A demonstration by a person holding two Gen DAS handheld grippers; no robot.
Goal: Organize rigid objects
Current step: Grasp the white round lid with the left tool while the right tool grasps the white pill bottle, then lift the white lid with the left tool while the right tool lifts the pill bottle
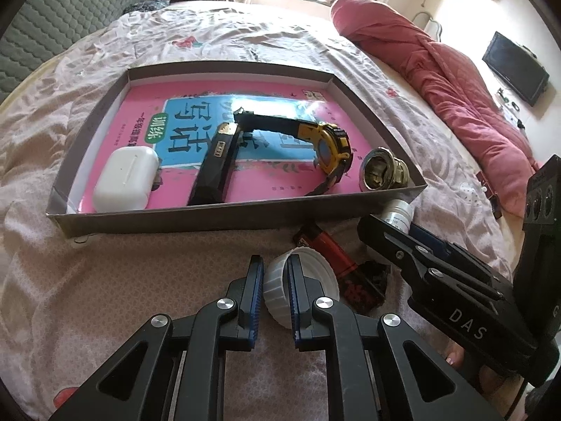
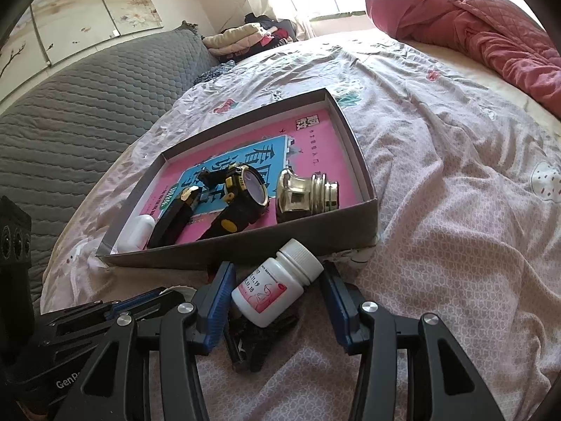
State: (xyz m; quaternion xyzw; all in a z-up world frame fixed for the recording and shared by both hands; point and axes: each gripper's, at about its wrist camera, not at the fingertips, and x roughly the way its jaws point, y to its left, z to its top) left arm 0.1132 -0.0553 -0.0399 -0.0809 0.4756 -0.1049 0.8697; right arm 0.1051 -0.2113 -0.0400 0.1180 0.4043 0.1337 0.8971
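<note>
Pill bottle (image 2: 277,287) lies on the bed just before the near wall of the cardboard tray (image 2: 245,249), between the wide-open fingers of the right tool (image 2: 280,305), cap pointing toward the tray. Left tool (image 1: 275,298) is closed narrow on a white lid (image 1: 308,280).

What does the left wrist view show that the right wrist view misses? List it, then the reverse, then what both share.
Left only: the white lid pinched on its rim by the left gripper, the red lighter, a TV.

Right only: the wall painting, and the right gripper open around the lying bottle.

Both: box, watch, earbud case, metal fitting.
</note>
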